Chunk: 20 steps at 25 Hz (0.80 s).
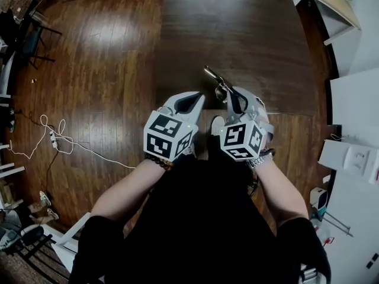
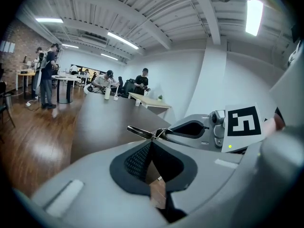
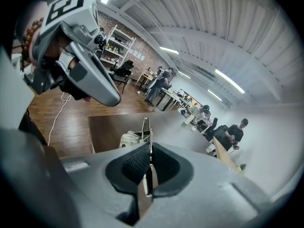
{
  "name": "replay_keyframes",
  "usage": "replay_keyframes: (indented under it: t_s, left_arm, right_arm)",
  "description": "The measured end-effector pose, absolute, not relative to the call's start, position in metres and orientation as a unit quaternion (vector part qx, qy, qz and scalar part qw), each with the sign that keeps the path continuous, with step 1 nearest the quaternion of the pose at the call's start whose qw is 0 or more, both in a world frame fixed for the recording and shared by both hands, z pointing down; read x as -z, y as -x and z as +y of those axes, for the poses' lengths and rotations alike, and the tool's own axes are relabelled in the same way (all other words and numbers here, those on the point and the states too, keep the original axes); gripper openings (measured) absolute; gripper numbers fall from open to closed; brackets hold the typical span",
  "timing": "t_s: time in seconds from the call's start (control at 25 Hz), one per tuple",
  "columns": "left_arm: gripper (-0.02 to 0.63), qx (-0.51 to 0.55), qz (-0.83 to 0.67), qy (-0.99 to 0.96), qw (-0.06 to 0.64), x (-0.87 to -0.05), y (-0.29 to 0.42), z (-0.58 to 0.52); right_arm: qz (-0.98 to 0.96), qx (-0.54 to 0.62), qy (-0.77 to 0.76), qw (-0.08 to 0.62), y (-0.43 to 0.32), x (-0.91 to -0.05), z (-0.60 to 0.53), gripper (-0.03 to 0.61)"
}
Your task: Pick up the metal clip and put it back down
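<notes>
Right now your right gripper (image 1: 227, 93) is clamped on the thin silver metal clip (image 1: 213, 77), which sticks out past the jaw tips over the near edge of the dark brown table (image 1: 237, 28). Your left gripper (image 1: 195, 99) sits just beside it, jaws pressed together with nothing between them.

From the head view you get only the clip's slim shaft angling up and to the left. The right gripper view shows the grip itself: the dark ribbed pads (image 3: 135, 163) closed on the clip (image 3: 146, 129), edge-on and upright, with a pale rounded object (image 3: 127, 139) on the table below it that cannot be identified. That view also catches your left gripper (image 3: 110, 96) up at the left.

The left gripper view shows its own pads (image 2: 137, 160) meeting at a point, and beyond them the clip (image 2: 140, 131) lying sideways, jutting from the right gripper (image 2: 164, 134) with the table top behind it.

Only the head view shows the wooden floor (image 1: 89, 70) and the white cable (image 1: 59, 138).
</notes>
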<state>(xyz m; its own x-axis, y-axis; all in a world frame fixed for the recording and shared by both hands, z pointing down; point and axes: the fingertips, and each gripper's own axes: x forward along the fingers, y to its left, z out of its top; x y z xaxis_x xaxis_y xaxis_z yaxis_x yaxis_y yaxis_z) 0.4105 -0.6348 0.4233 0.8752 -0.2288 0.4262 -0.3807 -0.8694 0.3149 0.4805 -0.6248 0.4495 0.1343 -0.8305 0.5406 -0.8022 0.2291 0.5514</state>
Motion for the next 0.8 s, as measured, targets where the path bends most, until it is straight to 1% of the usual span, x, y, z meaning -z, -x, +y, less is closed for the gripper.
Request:
replay_keyframes:
  t_s: [0.36,0.8]
  left_arm:
    - [0.015,-0.213,-0.182,-0.936,0.214,-0.447,-0.464,-0.67]
    - [0.015,-0.247,-0.225,-0.908,0.254,-0.491,-0.518,-0.704]
  right_arm:
    - [-0.671,0.028,-0.586,0.453,-0.535,-0.482,-0.668,-0.002]
    - [-0.681,0.074,-0.513,0.518,-0.597,-0.547,-0.708,-0.002]
